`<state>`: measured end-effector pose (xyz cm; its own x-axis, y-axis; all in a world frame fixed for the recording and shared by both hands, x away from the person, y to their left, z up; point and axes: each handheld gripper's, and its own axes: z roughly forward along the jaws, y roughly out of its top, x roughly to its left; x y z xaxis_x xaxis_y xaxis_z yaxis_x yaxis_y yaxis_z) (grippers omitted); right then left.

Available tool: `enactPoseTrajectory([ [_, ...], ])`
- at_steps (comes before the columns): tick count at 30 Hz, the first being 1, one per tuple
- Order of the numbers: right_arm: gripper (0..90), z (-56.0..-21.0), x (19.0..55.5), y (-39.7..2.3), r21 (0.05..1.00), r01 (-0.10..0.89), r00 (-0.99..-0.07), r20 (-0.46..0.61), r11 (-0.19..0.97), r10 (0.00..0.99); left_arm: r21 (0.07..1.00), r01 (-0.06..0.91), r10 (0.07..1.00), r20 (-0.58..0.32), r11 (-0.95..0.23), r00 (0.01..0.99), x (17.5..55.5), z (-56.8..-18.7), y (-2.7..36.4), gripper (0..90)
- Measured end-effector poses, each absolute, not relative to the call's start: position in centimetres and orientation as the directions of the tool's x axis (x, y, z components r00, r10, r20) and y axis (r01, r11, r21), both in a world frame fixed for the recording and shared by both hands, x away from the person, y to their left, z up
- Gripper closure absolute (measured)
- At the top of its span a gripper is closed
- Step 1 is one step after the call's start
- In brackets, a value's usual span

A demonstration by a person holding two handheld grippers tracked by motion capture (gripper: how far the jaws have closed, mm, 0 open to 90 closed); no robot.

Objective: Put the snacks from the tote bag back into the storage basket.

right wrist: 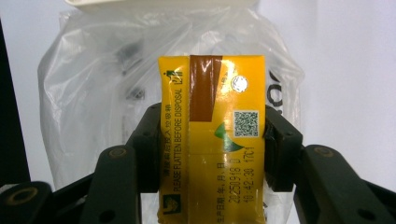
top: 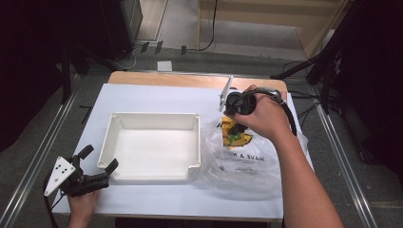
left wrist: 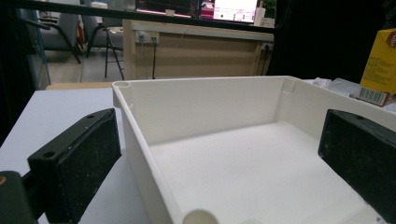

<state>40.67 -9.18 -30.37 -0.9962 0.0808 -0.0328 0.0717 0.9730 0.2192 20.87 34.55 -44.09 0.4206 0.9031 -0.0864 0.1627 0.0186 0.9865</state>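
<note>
The drink carton is glossy yellow printed card, catching glare. Beneath it the bag is thin, crinkled clear plastic. Left of the carton, the tray is smooth, matt white plastic. The pads look rough black rubber.

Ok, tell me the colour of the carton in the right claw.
Yellow carton with a brown top strip, clearest in the right gripper view.

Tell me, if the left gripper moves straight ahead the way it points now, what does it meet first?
Probably the white tray: the left gripper has open jaws on either side of its near corner, so the wall would slide between them.
</note>
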Motion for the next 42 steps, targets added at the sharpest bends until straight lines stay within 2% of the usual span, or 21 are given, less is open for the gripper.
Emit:
enactPoseTrajectory([
  [21, 52.5, -27.9, 40.5, -5.6, 0.246, 0.041, -0.998, -0.044, 0.968, 0.053, 0.987, 0.16, 0.896, -0.095, 0.028, 0.433, 20.8, -44.1, 34.6, 0.0],
  [42, 53.4, -27.8, 40.8, -2.7, 0.265, 0.021, -0.999, -0.038, 0.964, 0.032, 0.987, 0.157, 0.893, -0.104, 0.038, 0.438, 20.7, -44.1, 34.7, 0.0],
])
